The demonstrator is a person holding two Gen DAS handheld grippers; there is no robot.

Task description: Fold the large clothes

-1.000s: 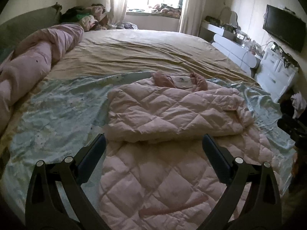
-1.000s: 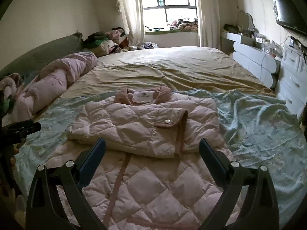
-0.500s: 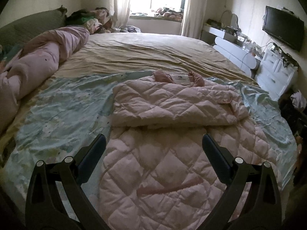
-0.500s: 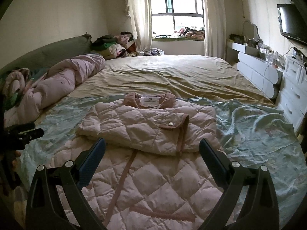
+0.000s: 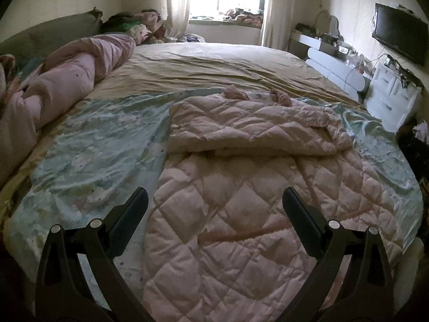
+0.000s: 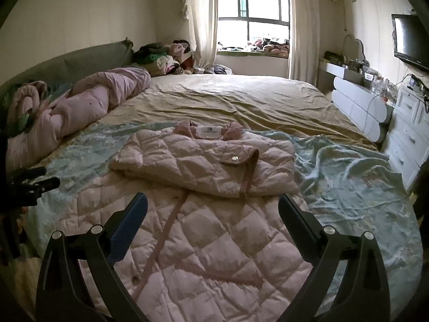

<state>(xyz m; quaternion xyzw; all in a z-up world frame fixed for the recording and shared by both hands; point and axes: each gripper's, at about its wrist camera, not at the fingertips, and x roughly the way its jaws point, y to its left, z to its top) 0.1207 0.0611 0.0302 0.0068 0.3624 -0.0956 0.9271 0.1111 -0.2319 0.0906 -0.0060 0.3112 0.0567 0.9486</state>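
1. The left gripper (image 5: 214, 209) is spread wide and holds nothing, low in the frame above the pink quilted coat (image 5: 241, 214).
2. The right gripper (image 6: 211, 214) likewise gapes empty over the coat's lower half.
3. The coat lies mid-frame on the pale green sheet (image 5: 88, 155), sleeves crossed below the collar (image 6: 209, 131).
4. Risk: puffy, slick quilting may slip from a shallow pinch, or the crossed sleeves may slide loose when the hem lifts.

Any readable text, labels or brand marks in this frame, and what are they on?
None can be read.
Neck label inside the collar of the pink quilted coat: dark print, too blurred.
TV on the wall: a small mark on its lower edge, too small.
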